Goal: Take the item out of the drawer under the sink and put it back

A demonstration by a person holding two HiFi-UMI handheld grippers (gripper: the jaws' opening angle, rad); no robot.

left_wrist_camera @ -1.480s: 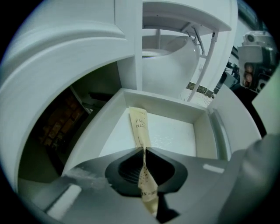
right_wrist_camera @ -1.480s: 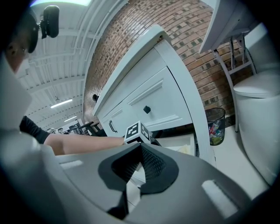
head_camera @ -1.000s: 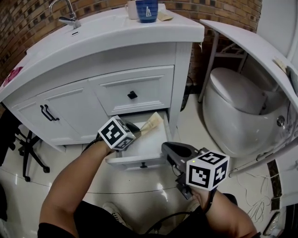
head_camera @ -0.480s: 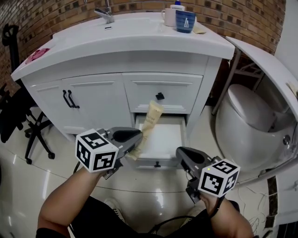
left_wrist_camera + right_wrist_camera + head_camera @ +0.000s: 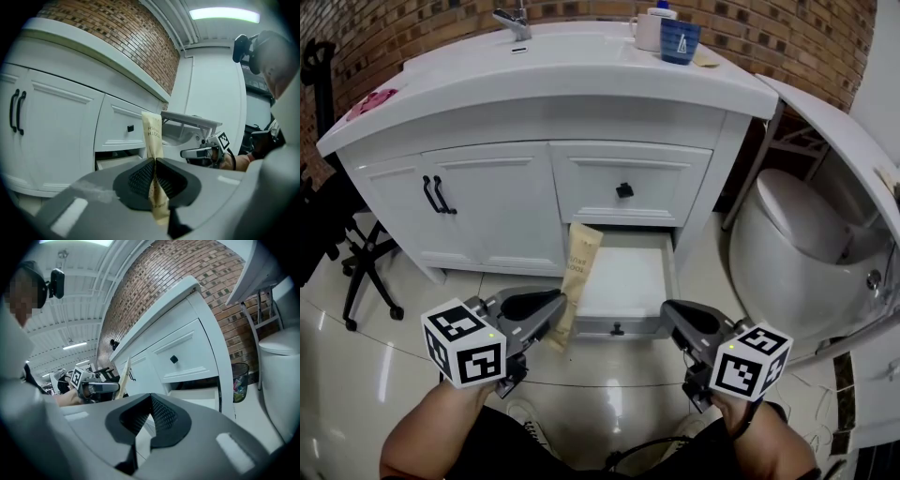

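A flat tan packet with dark print is pinched near its lower end by my left gripper, which is shut on it. The packet stands up in front of the open bottom drawer, outside it. In the left gripper view the packet rises from between the pads of the left gripper. My right gripper hovers at the drawer's right front corner, shut, with nothing in it. From the right gripper view, the packet and the left gripper show at the left.
The white vanity carries a faucet and cups. Above the open drawer sits a shut drawer with a black knob; cabinet doors with black handles are left. A toilet stands right, an office chair left.
My left gripper has drawn back from inside the drawer toward me, lifting the packet out. The right gripper stays near the drawer front.
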